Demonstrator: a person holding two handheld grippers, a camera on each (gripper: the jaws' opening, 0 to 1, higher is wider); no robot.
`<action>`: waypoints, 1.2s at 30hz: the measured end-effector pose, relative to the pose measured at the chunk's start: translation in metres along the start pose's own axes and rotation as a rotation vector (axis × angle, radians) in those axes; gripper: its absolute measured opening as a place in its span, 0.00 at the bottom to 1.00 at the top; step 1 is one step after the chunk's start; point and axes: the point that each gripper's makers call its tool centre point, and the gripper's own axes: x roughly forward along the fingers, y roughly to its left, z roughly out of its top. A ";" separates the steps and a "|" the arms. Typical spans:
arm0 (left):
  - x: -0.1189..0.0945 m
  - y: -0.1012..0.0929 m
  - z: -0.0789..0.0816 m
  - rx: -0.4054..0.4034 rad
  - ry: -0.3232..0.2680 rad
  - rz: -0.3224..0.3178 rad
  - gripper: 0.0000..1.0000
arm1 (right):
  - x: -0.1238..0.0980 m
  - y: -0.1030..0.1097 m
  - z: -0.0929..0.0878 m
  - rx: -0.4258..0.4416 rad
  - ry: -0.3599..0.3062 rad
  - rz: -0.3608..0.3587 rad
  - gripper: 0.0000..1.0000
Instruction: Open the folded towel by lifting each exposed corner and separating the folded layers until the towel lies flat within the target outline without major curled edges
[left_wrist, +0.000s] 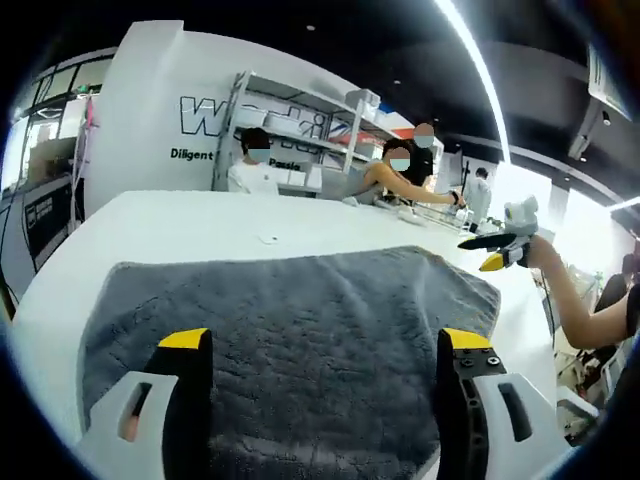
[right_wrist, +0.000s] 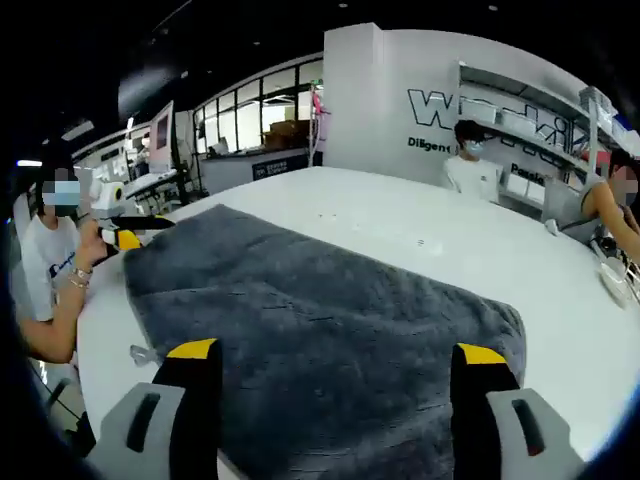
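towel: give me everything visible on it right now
The towel is dark grey with a fuzzy terry-like pile, lying spread on the white table. It looks mostly flat, with soft ripples and uneven, slightly wavy edges; the far right corner looks a little bunched. Whether any fold layers remain cannot be told. Both the left gripper and right gripper hang open over its near side, jaws apart, nothing clamped. No target outline is visible around it.

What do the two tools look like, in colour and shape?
In both views each tool has two black jaws with yellow tips, set on pale grey housings with slot-shaped openings. Left tool; right tool. In the left gripper view the left housing's slot looks reddish inside, and the right jaw shows small screws. No cables are visible.
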 end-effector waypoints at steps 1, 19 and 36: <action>0.000 0.000 0.000 -0.002 -0.001 -0.007 0.92 | -0.002 0.008 0.002 -0.011 -0.007 0.002 0.99; 0.000 -0.002 -0.016 0.038 0.085 -0.039 0.93 | 0.034 0.054 -0.015 -0.130 -0.025 0.047 0.99; 0.000 -0.013 -0.015 0.051 0.090 -0.070 0.92 | 0.033 0.046 -0.032 -0.032 -0.056 0.061 0.95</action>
